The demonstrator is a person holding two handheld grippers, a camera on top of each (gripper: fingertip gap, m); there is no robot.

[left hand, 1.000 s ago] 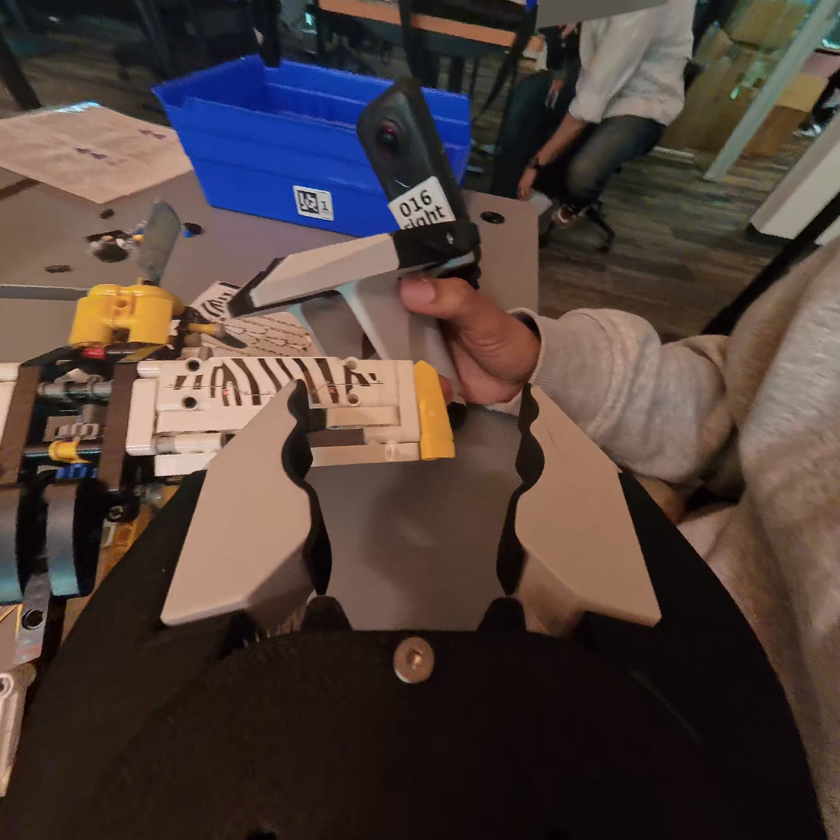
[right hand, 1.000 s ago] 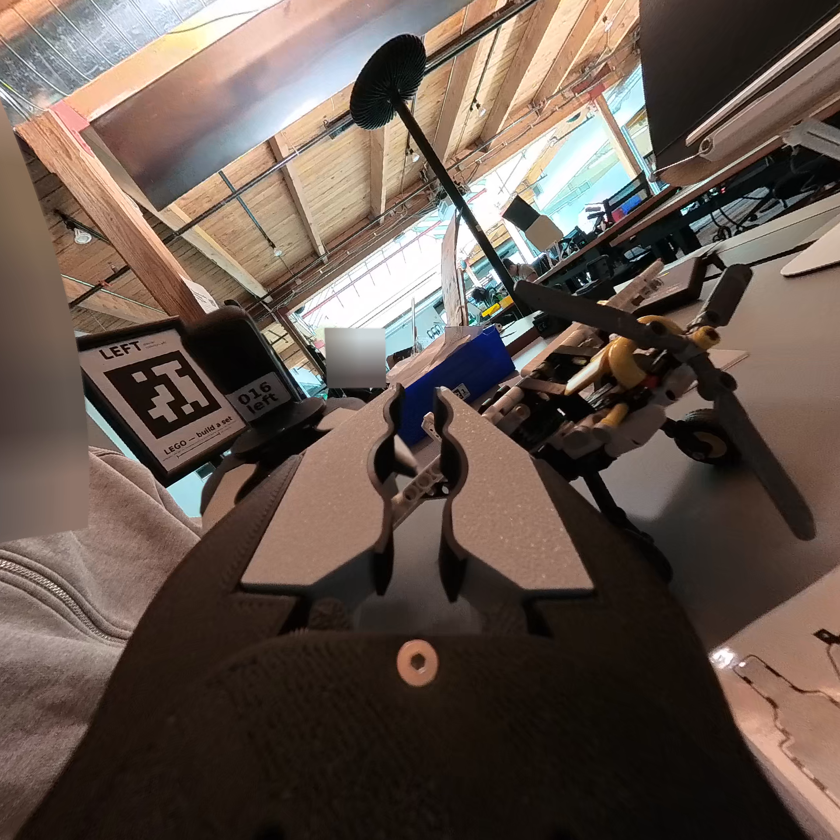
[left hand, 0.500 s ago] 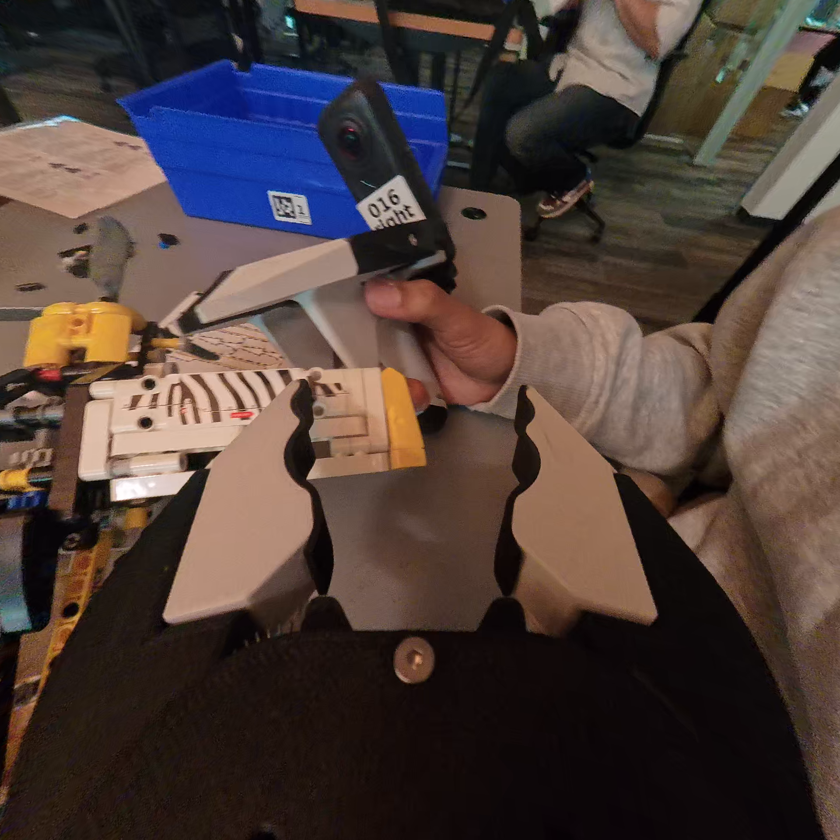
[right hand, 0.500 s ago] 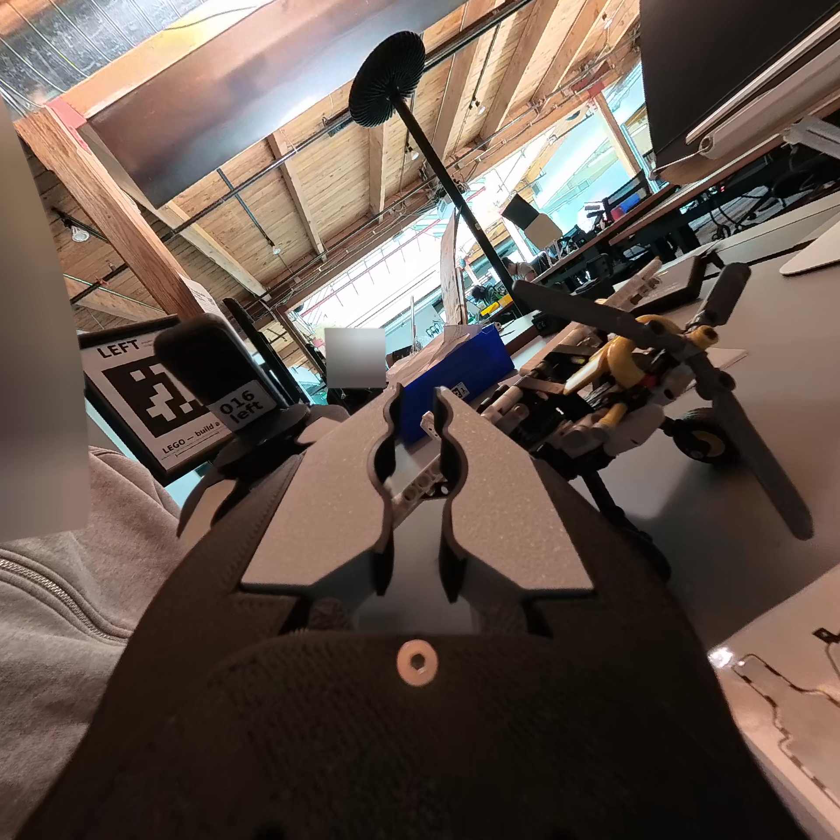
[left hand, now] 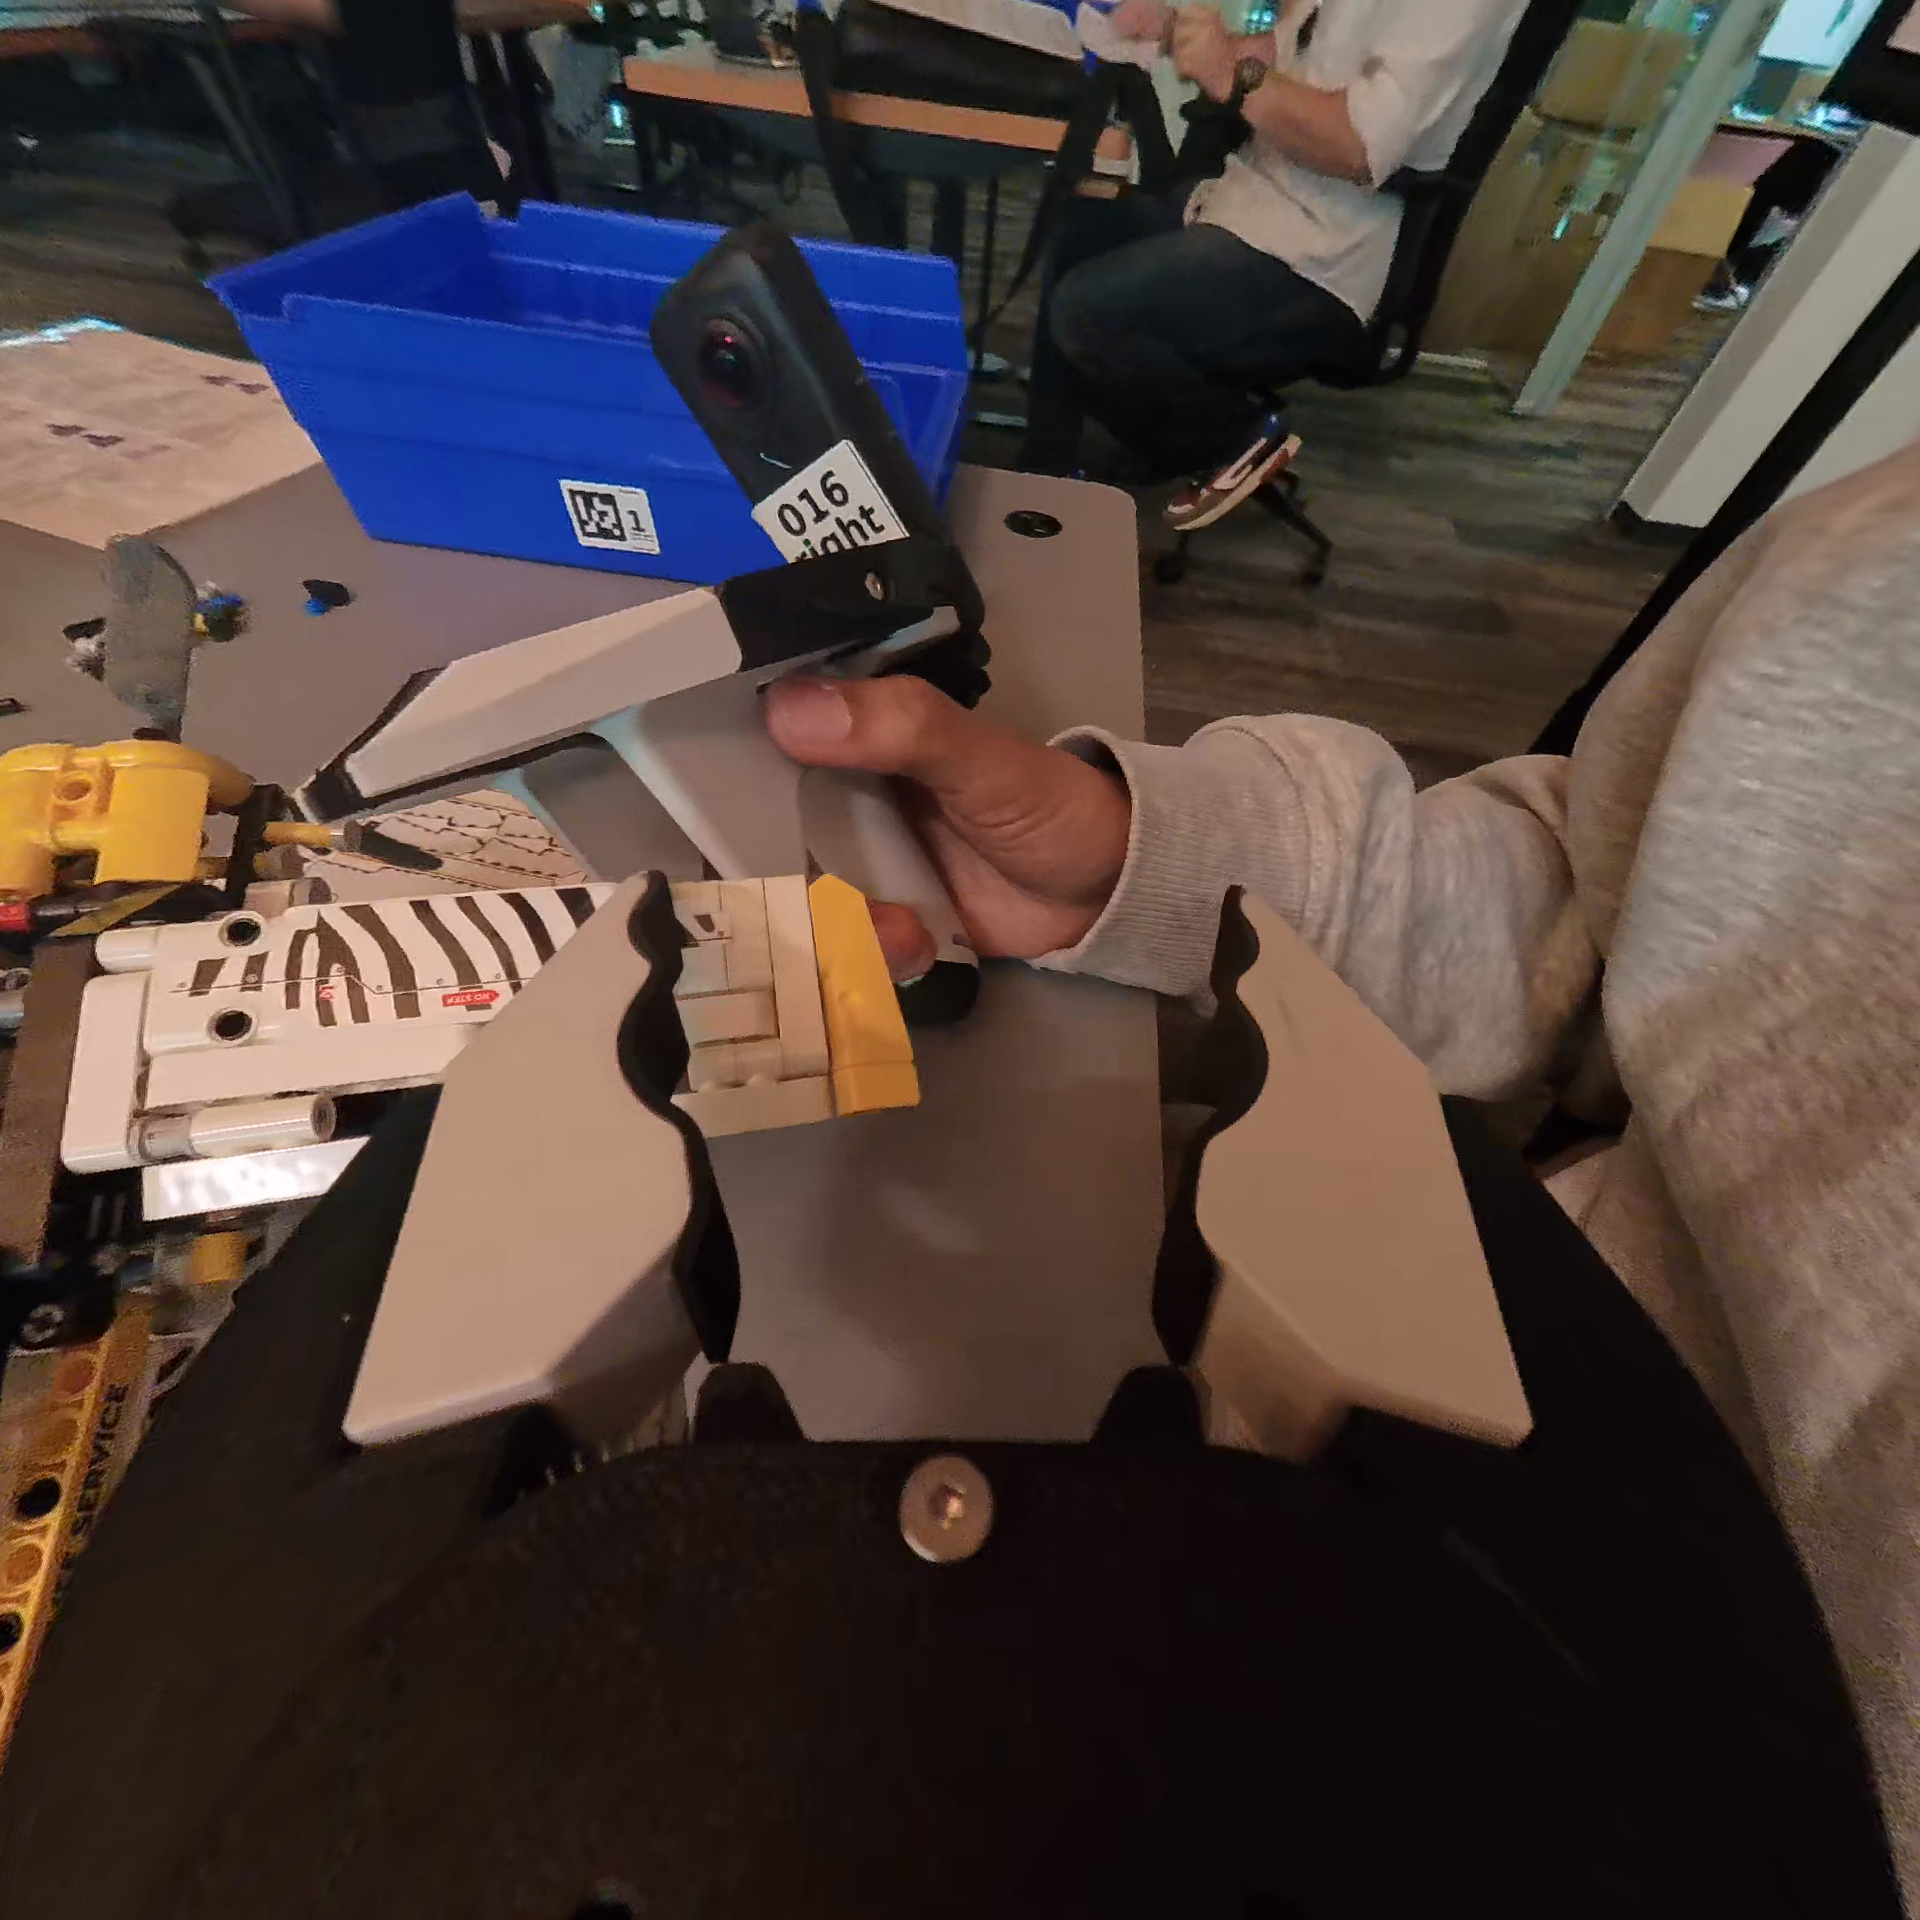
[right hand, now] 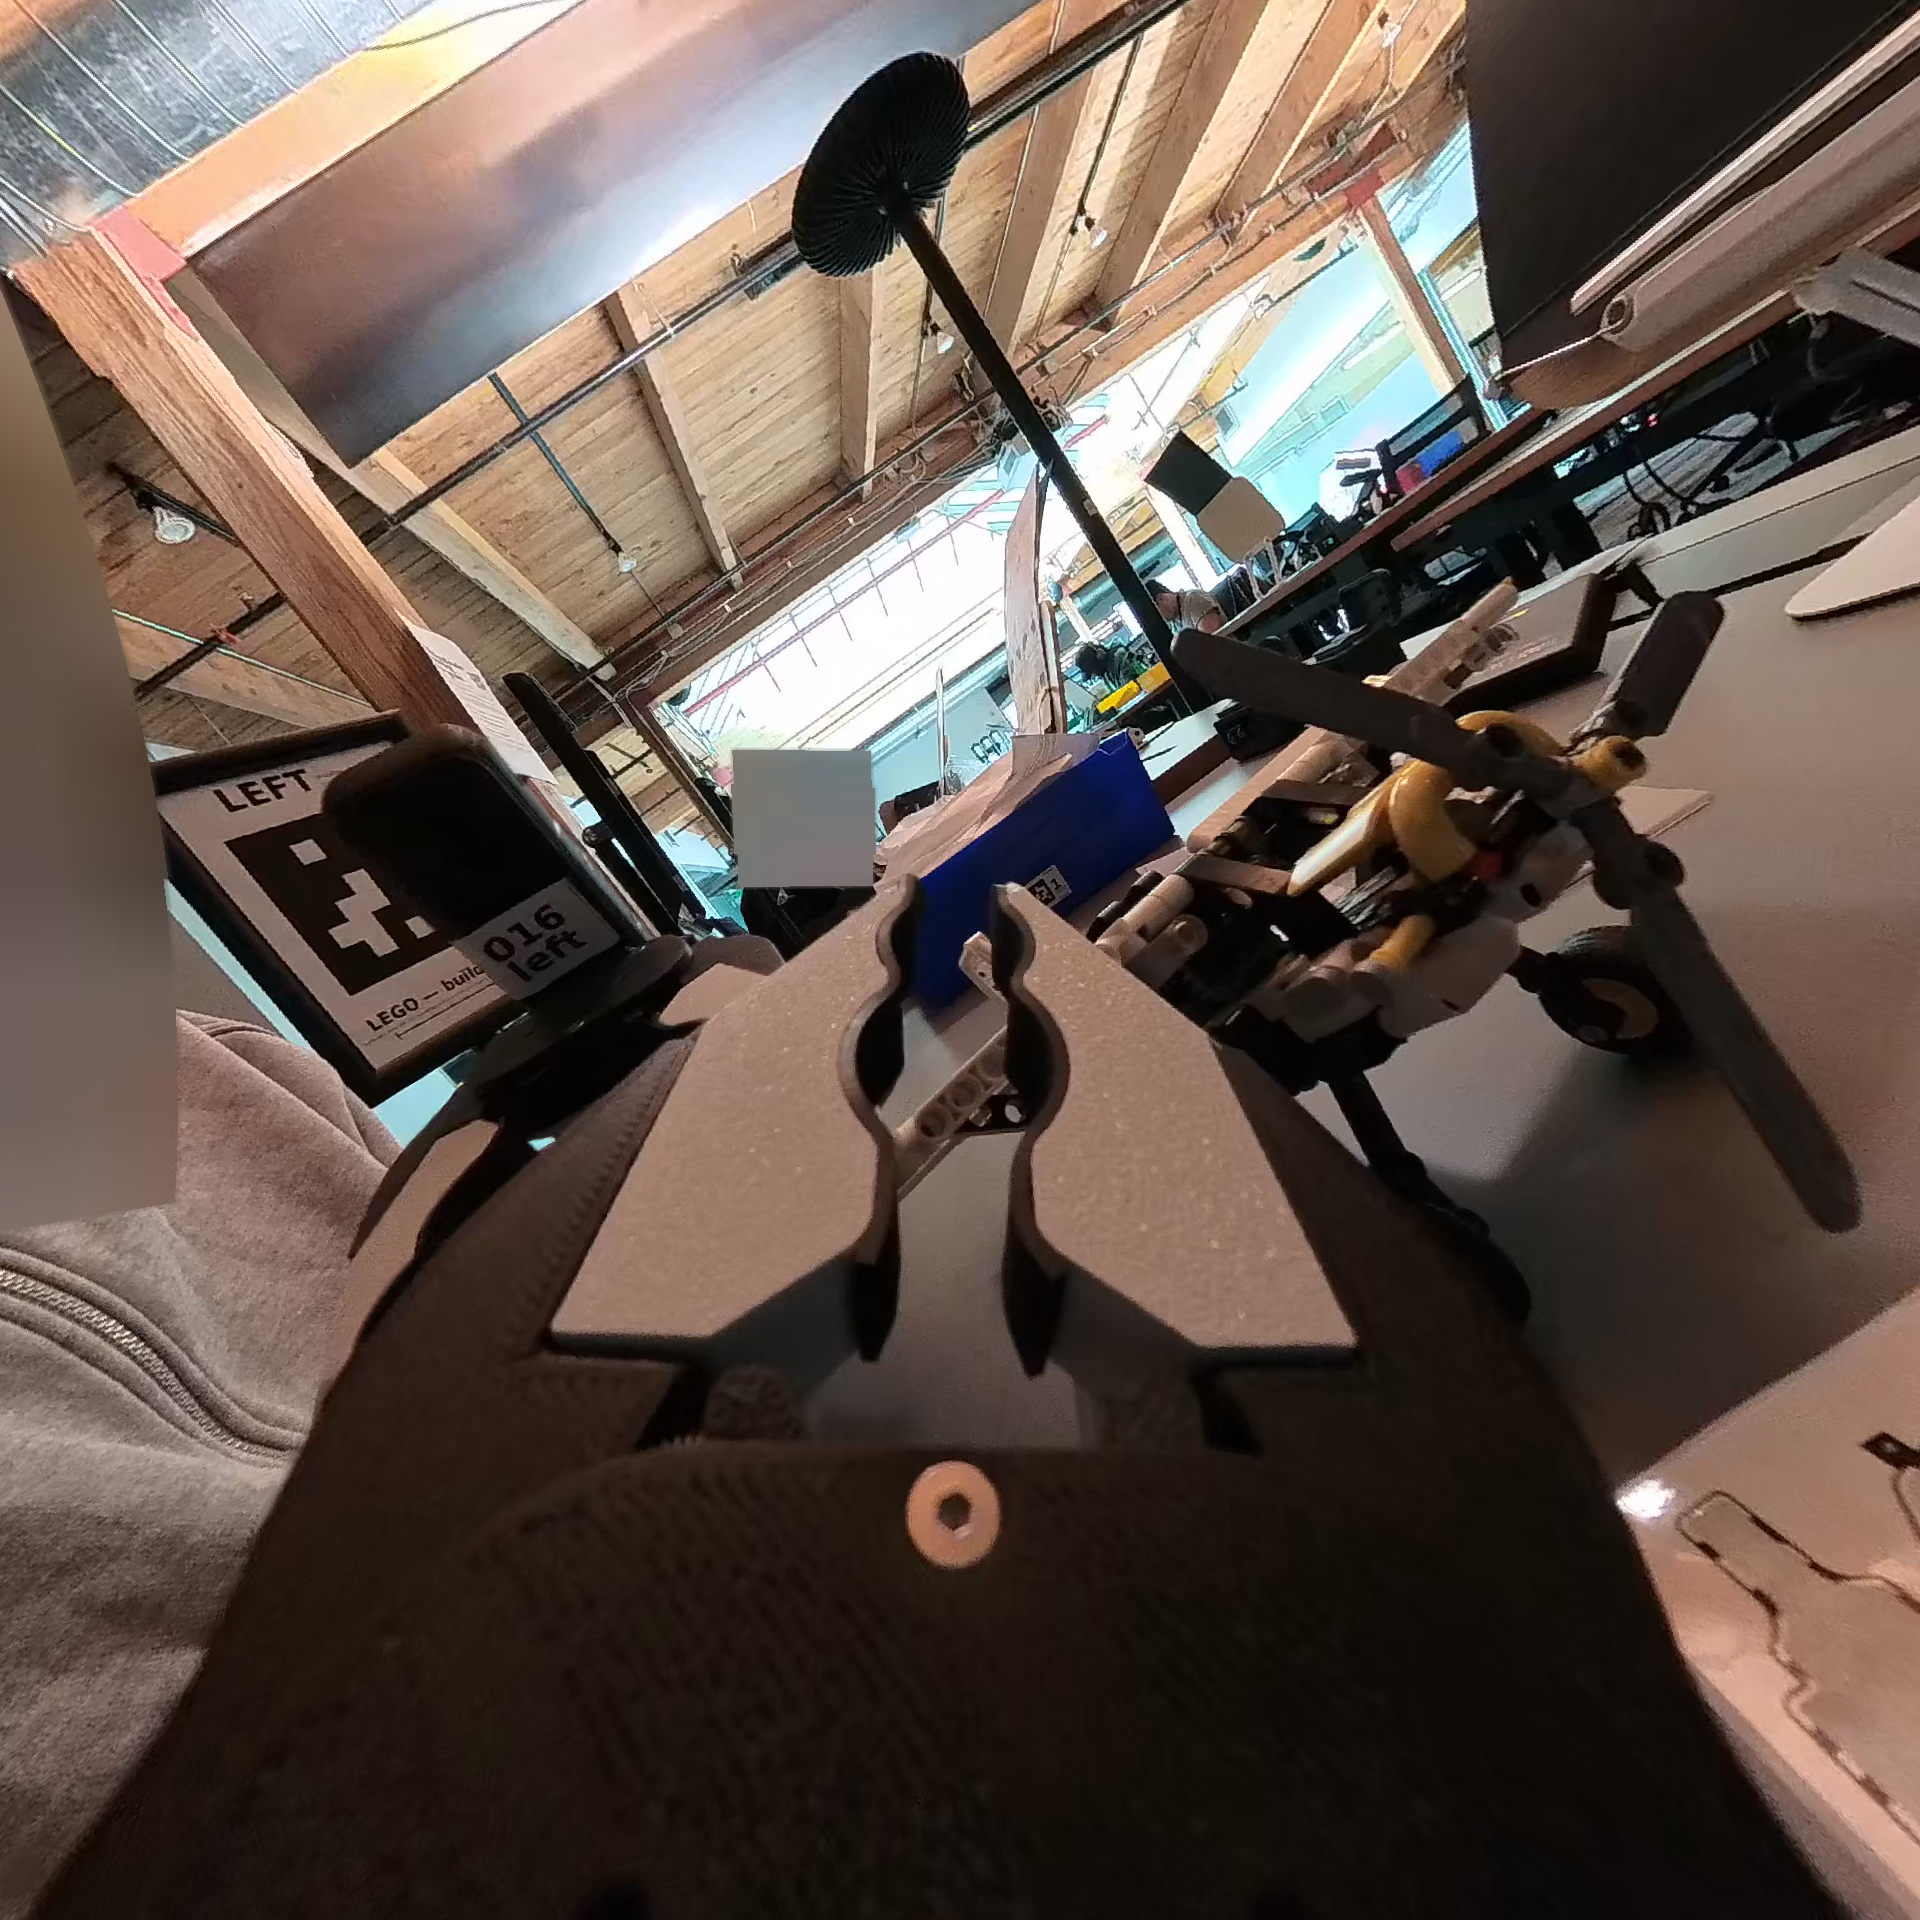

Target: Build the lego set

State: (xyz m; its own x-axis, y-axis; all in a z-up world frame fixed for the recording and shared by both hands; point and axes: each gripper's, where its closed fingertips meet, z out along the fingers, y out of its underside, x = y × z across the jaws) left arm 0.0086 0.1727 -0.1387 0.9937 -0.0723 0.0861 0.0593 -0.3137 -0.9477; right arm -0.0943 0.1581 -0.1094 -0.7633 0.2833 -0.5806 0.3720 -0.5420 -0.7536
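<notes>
A Lego plane model [right hand: 1392,914] stands on the grey table [left hand: 935,1226], its zebra-striped wing [left hand: 343,977] just beside the wide-open left gripper [left hand: 935,997], while the right gripper [right hand: 951,997], jaws nearly together, pinches a grey perforated beam [right hand: 961,1091]

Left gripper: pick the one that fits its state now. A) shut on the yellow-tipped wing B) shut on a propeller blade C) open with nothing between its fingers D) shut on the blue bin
C: the left gripper has its fingers wide apart over bare grey table, and the zebra-striped wing lies beyond the left finger, ungripped.
</notes>
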